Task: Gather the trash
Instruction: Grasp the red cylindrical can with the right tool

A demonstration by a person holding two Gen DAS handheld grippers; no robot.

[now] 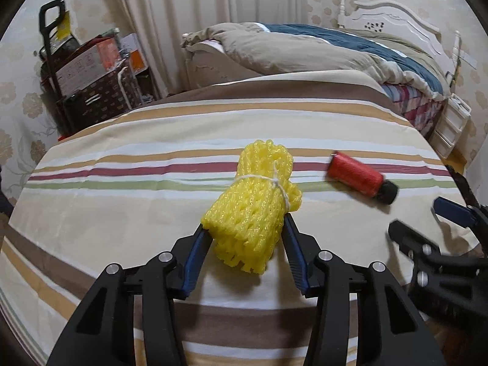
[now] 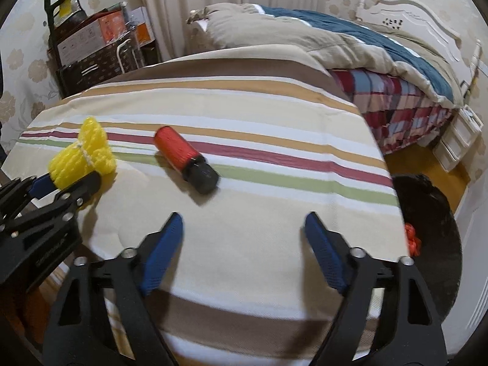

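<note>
Left gripper (image 1: 245, 228) of mine has its blue pads on either flank of the yellow foam-net bundle tied with white string (image 1: 256, 201), near end only, on the striped tablecloth (image 1: 122, 201). I judge a firmer squeeze behind the string is wise before lifting, as foam gives. My right gripper (image 2: 244, 222) hangs wide and empty. Beyond lies the red cylinder with a black cap (image 2: 183, 158); approach it crosswise. A black bin (image 2: 433, 219) waits beside the table edge.

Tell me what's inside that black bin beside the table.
Something orange shows inside the black bin. The table hides the rest of its inside.
</note>
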